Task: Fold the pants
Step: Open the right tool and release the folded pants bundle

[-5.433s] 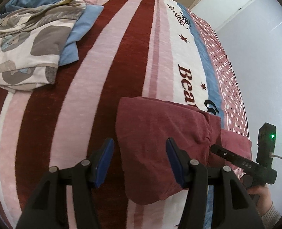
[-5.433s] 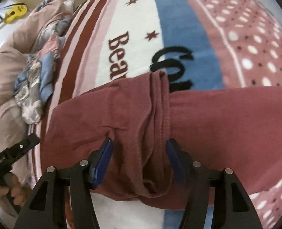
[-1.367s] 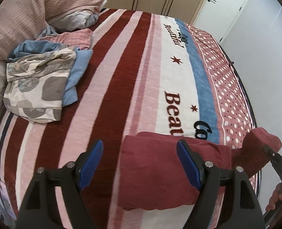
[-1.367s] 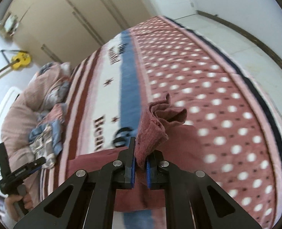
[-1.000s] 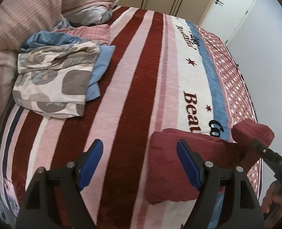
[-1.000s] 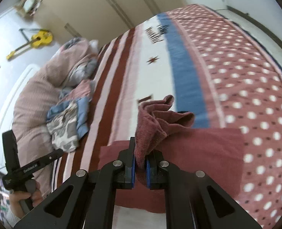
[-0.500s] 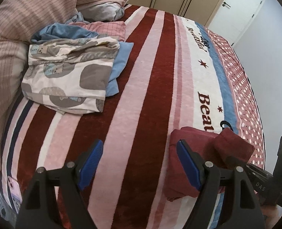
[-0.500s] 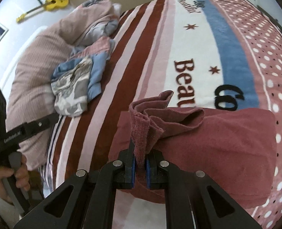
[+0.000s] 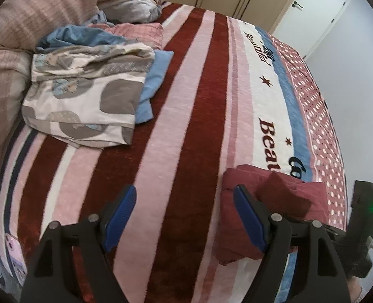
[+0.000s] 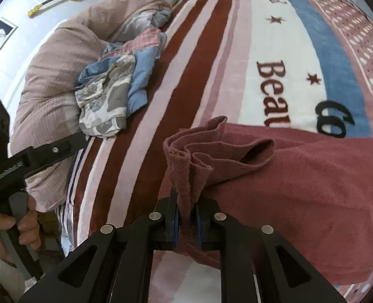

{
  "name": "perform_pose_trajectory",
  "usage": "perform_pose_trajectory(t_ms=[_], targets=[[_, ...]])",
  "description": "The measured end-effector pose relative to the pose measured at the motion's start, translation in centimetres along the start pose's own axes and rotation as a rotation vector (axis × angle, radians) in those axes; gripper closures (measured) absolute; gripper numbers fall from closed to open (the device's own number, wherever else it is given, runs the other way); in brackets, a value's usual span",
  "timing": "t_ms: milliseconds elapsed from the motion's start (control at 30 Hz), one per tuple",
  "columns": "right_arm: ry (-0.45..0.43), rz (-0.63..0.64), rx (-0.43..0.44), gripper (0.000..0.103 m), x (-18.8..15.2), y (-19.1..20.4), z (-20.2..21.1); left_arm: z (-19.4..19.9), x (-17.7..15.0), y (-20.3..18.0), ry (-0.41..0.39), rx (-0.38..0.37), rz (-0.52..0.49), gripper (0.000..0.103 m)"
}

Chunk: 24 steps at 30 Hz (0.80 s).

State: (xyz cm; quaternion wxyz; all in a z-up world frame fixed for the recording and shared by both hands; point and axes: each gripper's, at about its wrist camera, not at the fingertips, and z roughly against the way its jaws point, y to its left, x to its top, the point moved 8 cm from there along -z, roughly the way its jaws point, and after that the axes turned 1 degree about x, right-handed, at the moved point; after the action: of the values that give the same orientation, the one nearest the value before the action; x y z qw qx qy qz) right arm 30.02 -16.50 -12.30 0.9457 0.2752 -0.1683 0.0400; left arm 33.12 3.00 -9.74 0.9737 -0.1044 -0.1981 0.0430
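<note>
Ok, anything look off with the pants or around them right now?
Only the pants: the end pinched in the right gripper is bunched into uneven pleats instead of a flat edge. The left gripper is open, holding nothing.

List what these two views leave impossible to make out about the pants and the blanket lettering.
- Pants, right wrist view: the pinched edge vanishes between the right gripper pads; the far end runs off the frame.
- Pants, left wrist view: the near edge sits behind the left gripper finger.
- Blanket lettering: the pants cover the rest of the words.
</note>
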Motion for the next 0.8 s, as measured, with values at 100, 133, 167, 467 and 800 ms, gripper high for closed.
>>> perform_pose_trajectory(t_ms=[100,133,167,467,800], targets=[[0.032,-0.003,-0.011,0.09,-0.4,-0.1,-0.7,-0.4,-0.3,-0.9,0.029,-0.034,-0.003,0.027],[0.043,-0.004,-0.012,0.081,-0.5,-0.1,-0.9,-0.6,-0.4,-1.3,0.036,-0.048,-0.01,0.027],[0.059,-0.006,-0.009,0.073,-0.7,0.0,-1.0,-0.6,-0.4,-1.7,0.039,-0.057,-0.017,0.027],[0.047,0.027,-0.019,0.059,-1.1,-0.9,3.4,-2.6,-1.0,-6.3,0.102,-0.135,-0.078,0.026],[-0.033,0.005,-0.226,0.053,-0.6,-9.1,9.5,-6.5,-3.8,-8.6,0.203,-0.103,-0.092,0.026]])
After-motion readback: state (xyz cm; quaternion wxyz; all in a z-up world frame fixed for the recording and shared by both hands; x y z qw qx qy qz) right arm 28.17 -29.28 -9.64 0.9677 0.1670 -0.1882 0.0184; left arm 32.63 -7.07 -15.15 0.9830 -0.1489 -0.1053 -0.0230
